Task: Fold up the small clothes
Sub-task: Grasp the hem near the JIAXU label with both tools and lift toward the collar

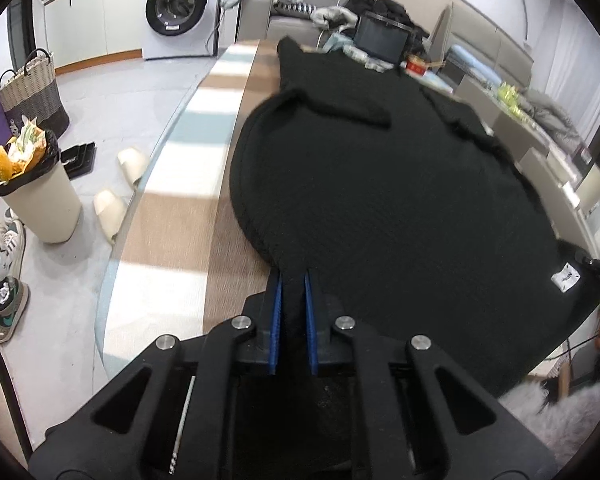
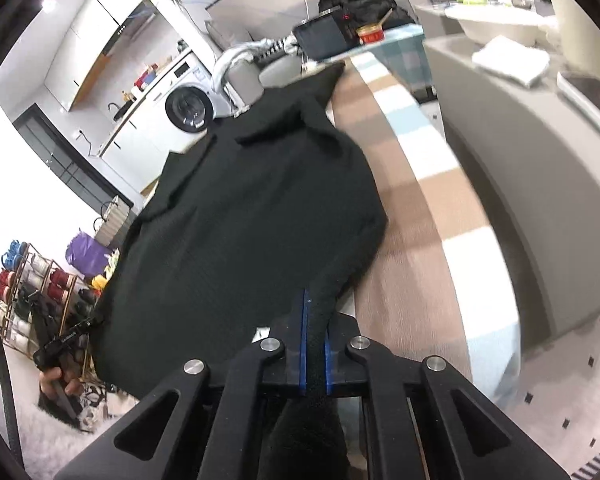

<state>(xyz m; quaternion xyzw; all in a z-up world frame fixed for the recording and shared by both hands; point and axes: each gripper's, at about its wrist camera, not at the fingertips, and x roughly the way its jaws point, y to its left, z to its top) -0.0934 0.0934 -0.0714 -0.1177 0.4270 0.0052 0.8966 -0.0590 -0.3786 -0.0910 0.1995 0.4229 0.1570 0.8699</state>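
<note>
A black knitted garment [image 1: 380, 184] lies spread over a table with a brown, white and blue striped cloth [image 1: 188, 216]. My left gripper [image 1: 294, 276] is shut on the garment's near edge, black fabric pinched between its blue pads. My right gripper [image 2: 316, 300] is shut on another part of the near edge, which runs between its blue pads and hangs down behind them. The garment [image 2: 244, 216] stretches away from both grippers, its far end near a dark tablet [image 1: 380, 42]. A white label [image 1: 566, 280] shows at the garment's right corner.
On the floor to the left stand a full bin [image 1: 40, 196], slippers [image 1: 120, 184], shoes [image 1: 4, 264] and a woven basket [image 1: 34, 88]. A washing machine [image 1: 178, 8] is at the back. A grey sofa [image 2: 532, 184] runs along the table's right side. A red tin [image 2: 370, 34] sits by the tablet.
</note>
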